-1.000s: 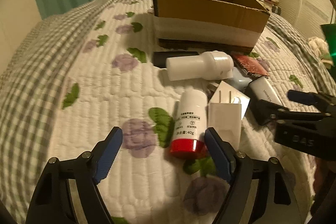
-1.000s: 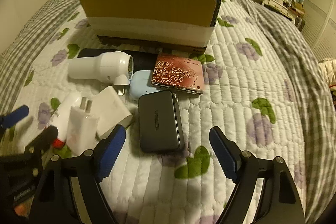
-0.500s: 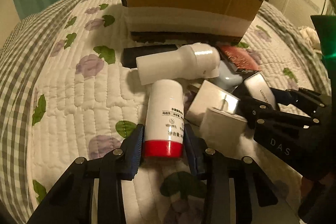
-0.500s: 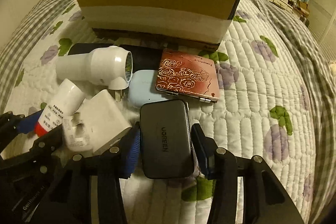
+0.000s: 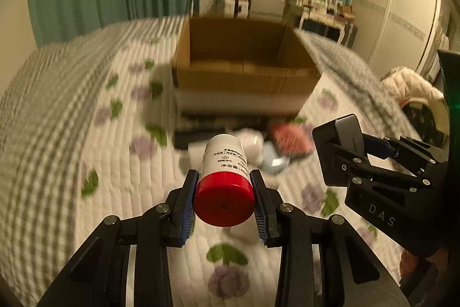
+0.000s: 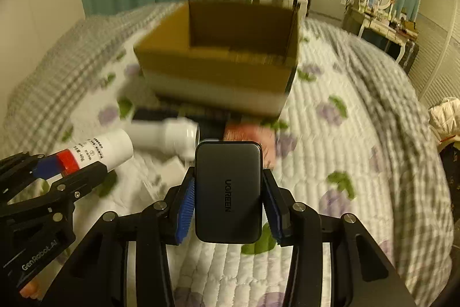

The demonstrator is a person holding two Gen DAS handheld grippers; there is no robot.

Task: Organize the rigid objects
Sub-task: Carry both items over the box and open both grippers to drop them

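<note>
My left tongs (image 5: 224, 199) had clamped the red-capped bottle (image 5: 223, 183) and my right tongs (image 6: 228, 205) the grey UGREEN case (image 6: 228, 192); both, a moment ago on the bed (image 6: 359, 140), now hung lifted, facing the cardboard box (image 6: 218, 53), ready to drop in

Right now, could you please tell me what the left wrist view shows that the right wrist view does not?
Only the left wrist view shows the flat red cap end of the white bottle, shut in the left gripper. Only the right wrist view shows the UGREEN lettering on the dark case in the right gripper, and the white cylinder lying sharply on the quilt. Both show the open cardboard box.
</note>
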